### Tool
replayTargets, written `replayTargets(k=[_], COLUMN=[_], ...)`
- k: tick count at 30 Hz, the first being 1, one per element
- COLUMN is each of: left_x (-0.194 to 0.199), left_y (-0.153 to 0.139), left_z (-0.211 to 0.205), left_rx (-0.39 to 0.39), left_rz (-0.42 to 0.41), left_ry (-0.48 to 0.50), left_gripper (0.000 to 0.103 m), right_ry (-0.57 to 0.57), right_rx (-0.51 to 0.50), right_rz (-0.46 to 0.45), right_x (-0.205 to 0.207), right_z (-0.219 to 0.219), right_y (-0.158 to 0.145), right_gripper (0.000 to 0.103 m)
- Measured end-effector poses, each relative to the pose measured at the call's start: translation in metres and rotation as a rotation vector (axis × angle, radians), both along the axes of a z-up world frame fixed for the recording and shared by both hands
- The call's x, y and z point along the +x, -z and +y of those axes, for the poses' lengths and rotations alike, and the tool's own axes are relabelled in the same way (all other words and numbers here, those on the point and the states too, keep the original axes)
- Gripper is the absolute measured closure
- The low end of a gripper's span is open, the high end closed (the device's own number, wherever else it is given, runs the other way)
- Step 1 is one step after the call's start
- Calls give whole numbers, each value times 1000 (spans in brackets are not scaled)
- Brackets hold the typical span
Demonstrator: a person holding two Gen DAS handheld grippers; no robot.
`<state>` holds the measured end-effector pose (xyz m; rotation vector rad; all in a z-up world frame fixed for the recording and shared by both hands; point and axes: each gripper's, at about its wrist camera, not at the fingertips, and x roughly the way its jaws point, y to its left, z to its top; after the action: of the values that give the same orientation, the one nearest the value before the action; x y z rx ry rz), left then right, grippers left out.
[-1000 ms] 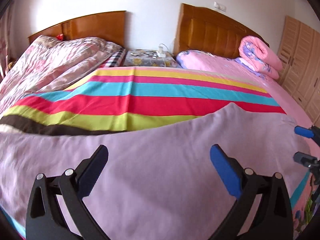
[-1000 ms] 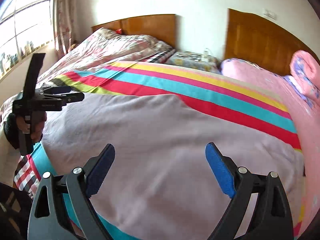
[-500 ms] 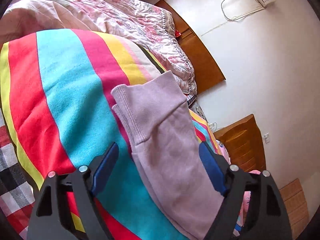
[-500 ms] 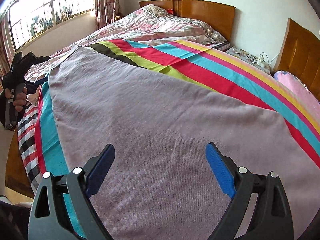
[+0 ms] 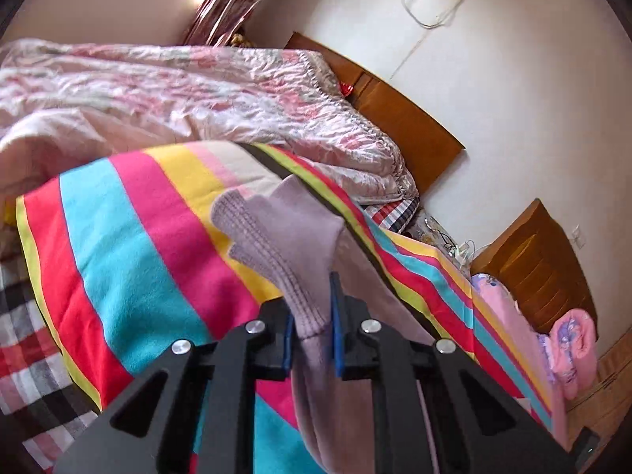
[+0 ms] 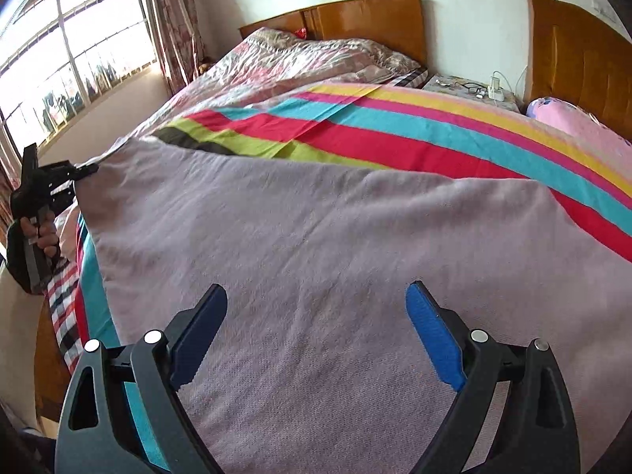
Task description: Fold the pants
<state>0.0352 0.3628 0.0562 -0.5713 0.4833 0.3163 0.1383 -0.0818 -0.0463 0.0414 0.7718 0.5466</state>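
The lilac knit pants (image 6: 316,245) lie spread flat over a striped blanket (image 6: 434,134) on the bed. My left gripper (image 5: 312,331) is shut on the ribbed cuffs of the pants (image 5: 276,237), which stick out beyond its blue pads and are lifted off the blanket. In the right wrist view the left gripper (image 6: 85,170) shows at the far left, pinching the pants' corner. My right gripper (image 6: 316,316) is open and empty, hovering above the middle of the pants.
A crumpled floral quilt (image 5: 177,91) lies behind the blanket. Wooden headboards (image 6: 355,19) stand against the wall. A nightstand with glasses and a charger (image 6: 474,87) sits between the beds. A rolled pink quilt (image 5: 572,343) lies far right. A window (image 6: 59,59) is at left.
My left gripper swung to the pant cuffs, closed on them and lifted them. My right gripper moved a little over the pants and stays open.
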Motion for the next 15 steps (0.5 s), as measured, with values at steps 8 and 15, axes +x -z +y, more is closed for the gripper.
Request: replayTargets(k=[8,15], left_x=[10,-25], left_y=[-70,43], left_z=[-291,-444], left_rx=[612,858], left_rz=[-120,40], left_ry=[601,1127], left_gripper=[80,42], right_ry=[342,536], right_rx=[279,292], right_rz=[-116,-121], right_x=[-17,-41], right_z=[-120,-201], right_y=[-48,-54], right_gripper=[14,14])
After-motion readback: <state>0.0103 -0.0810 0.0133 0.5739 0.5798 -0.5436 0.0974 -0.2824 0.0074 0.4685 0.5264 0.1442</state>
